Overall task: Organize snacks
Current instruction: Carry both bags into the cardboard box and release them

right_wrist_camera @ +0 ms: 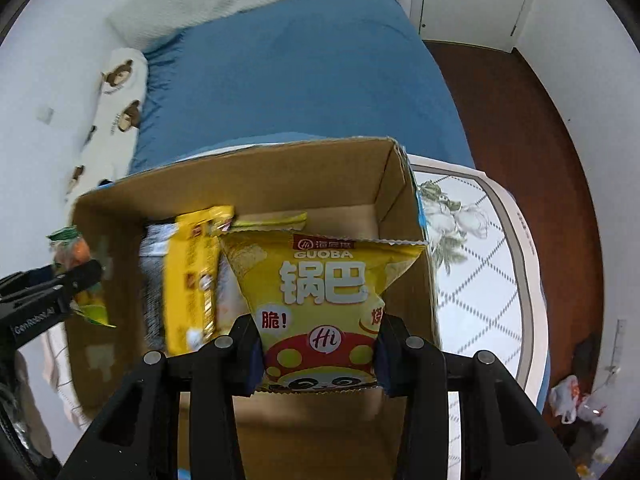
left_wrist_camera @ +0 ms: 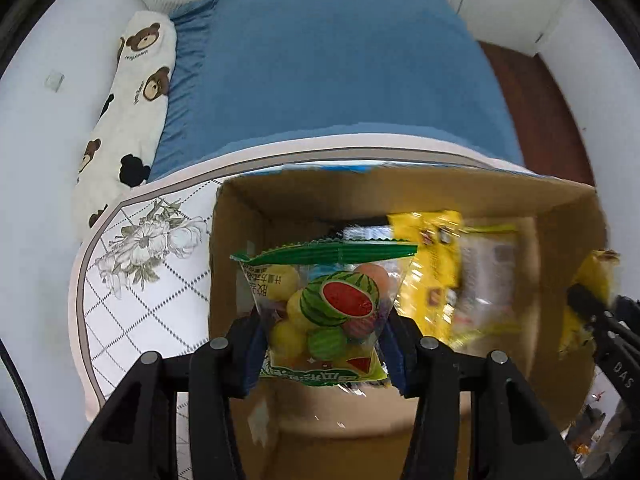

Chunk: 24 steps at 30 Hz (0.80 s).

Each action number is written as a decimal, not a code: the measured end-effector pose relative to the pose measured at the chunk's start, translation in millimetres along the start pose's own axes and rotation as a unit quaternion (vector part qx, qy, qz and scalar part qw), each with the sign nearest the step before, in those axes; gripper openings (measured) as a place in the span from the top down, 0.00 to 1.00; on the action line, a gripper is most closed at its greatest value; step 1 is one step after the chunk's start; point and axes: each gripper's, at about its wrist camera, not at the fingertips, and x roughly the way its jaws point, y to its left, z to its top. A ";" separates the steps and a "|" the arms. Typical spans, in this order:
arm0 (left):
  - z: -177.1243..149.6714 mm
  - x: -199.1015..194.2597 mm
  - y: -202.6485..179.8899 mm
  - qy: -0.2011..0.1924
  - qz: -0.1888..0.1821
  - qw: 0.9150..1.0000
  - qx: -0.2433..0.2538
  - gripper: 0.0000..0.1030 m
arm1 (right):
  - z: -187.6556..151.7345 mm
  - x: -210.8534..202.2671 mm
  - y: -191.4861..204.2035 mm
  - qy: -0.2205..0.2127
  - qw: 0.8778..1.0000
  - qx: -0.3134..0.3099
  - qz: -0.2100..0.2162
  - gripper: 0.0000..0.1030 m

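Both pairs of jaws are closed on snack packets, each pinching its bag across the lower half so the body and sealed top edge stick out beyond the fingertips. The left gripper (left_wrist_camera: 324, 344) has the clear fruit-gummy bag (left_wrist_camera: 328, 308) with the watermelon print; the right gripper (right_wrist_camera: 318, 354) has the yellow Guoba rice-crisp bag (right_wrist_camera: 324, 300). Gripping low looks deliberate: the free end can go into the box first while the fingers stay above the rim.

Past both sets of jaws lies the open cardboard box (right_wrist_camera: 248, 184), which rests on a flower-patterned quilted cover (left_wrist_camera: 136, 280). Already inside it, between the two grippers, a yellow wrapped snack pack (right_wrist_camera: 192, 280) leans on edge beside other packets too blurred to name.

For the left jaws, the near-left corner of the box floor appears bare, with the left wall just beside the bag. For the right jaws, bare cardboard shows beyond the Guoba bag toward the right wall. The two grippers hang near each other over one box, so the crowding is in the middle, not at the walls. The blue bed (left_wrist_camera: 332, 68) lies beyond the box.
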 end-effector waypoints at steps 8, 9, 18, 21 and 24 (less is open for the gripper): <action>18.7 32.2 15.4 0.026 -0.022 0.999 -0.028 0.34 | 27.5 53.1 -0.7 0.049 0.999 -0.007 -0.019 0.27; 18.9 32.2 16.7 0.027 -0.028 0.999 -0.033 0.26 | 28.3 55.5 -0.5 0.049 0.999 -0.007 -0.019 0.23; 1.1 18.7 7.8 -0.002 -0.039 0.999 -0.037 0.24 | 20.3 51.6 0.3 0.041 0.999 -0.011 -0.010 0.22; -14.2 10.7 1.3 -0.018 -0.038 0.998 -0.037 0.24 | 9.5 35.8 1.8 0.029 0.999 -0.015 -0.008 0.22; -31.3 2.7 -3.7 -0.032 -0.044 0.998 -0.041 0.24 | -3.5 24.2 4.8 0.019 1.000 -0.022 -0.007 0.22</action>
